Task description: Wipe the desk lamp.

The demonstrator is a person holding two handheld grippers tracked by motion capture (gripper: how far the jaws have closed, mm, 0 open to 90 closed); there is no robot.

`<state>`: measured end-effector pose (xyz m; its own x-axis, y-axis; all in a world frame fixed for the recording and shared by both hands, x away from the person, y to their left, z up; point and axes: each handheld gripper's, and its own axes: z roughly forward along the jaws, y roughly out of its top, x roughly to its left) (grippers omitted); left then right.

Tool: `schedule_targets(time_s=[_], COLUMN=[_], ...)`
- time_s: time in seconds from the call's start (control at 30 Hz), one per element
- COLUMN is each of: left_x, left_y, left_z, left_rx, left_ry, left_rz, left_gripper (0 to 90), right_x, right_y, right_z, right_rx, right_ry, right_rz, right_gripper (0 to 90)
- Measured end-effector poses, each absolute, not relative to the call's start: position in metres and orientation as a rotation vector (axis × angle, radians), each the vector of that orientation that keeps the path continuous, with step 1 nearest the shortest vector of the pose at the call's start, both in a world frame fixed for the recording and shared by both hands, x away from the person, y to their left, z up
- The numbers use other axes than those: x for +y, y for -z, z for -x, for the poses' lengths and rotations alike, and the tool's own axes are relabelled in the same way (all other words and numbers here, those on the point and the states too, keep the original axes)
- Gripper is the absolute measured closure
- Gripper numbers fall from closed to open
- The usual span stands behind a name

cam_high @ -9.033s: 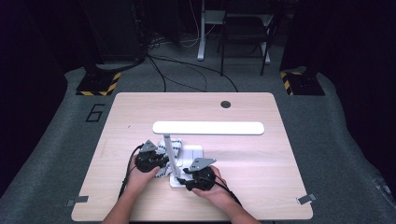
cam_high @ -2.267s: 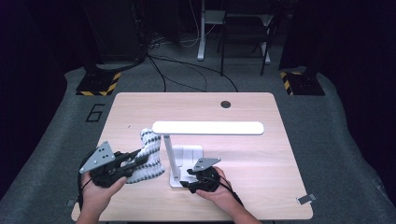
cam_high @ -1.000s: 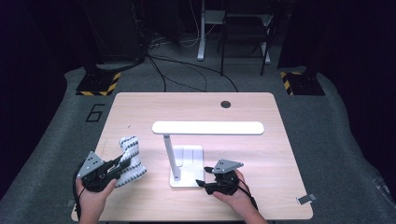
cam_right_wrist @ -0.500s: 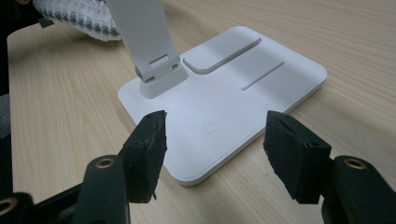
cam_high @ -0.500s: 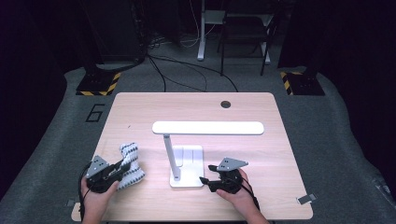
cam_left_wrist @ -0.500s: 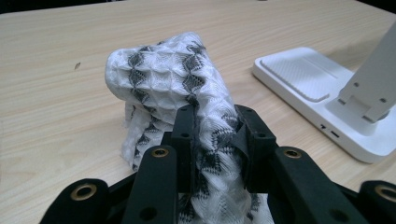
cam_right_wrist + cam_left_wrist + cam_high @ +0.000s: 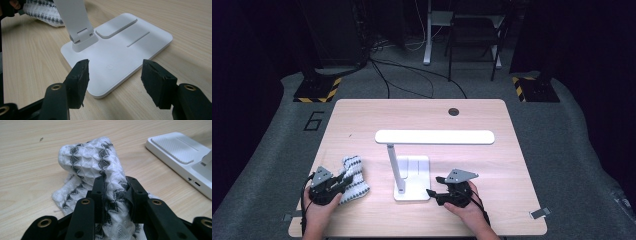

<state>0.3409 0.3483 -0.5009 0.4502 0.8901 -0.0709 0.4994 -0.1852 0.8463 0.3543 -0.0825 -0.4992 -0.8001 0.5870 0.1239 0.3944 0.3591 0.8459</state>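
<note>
The left gripper (image 7: 343, 181) fingers pinch a patterned cloth (image 7: 353, 178) resting on the bench (image 7: 512, 150), not yet released, while the right gripper (image 7: 432, 193) fingers stand spread beside the lamp base (image 7: 416, 175)

Your left gripper (image 7: 116, 200) covers the near end of the cloth (image 7: 92, 162), so how far the fabric runs back between the jaws can't be told. In the left gripper view the lamp base (image 7: 185, 157) is cut off at the right edge. In the right gripper view the lamp's post (image 7: 73, 17) runs out past the top, and the cloth there is clipped at the top left corner. From above, your right gripper (image 7: 434, 194) seems just short of the base; contact is too small to judge.
</note>
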Motion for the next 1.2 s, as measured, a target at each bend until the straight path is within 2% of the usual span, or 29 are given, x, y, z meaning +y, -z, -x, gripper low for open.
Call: schedule_targets(time_s=[0.4,0.6,0.83,1.2], left_x=[0.349,0.348,0.347,0.349], left_y=[0.508,0.511,0.512,0.506], left_z=[-0.345,-0.349,-0.35,-0.346], left_rx=[1.235,1.258,1.27,1.266], left_ry=[-0.567,-0.536,-0.529,-0.54], left_rz=[-1.874,-1.903,-1.904,-1.857], left_gripper=[66.7,59.5,44.9,37.6], right_x=[-0.085,-0.086,-0.087,-0.089], right_y=[0.498,0.499,0.499,0.499], right_z=[-0.354,-0.355,-0.355,-0.356], right_rx=[2.406,2.403,2.395,2.403], right_ry=[-1.434,-1.425,-1.433,-1.422], right_rz=[-0.9,-0.896,-0.911,-0.896], right_gripper=[39.2,39.1,39.1,39.0])
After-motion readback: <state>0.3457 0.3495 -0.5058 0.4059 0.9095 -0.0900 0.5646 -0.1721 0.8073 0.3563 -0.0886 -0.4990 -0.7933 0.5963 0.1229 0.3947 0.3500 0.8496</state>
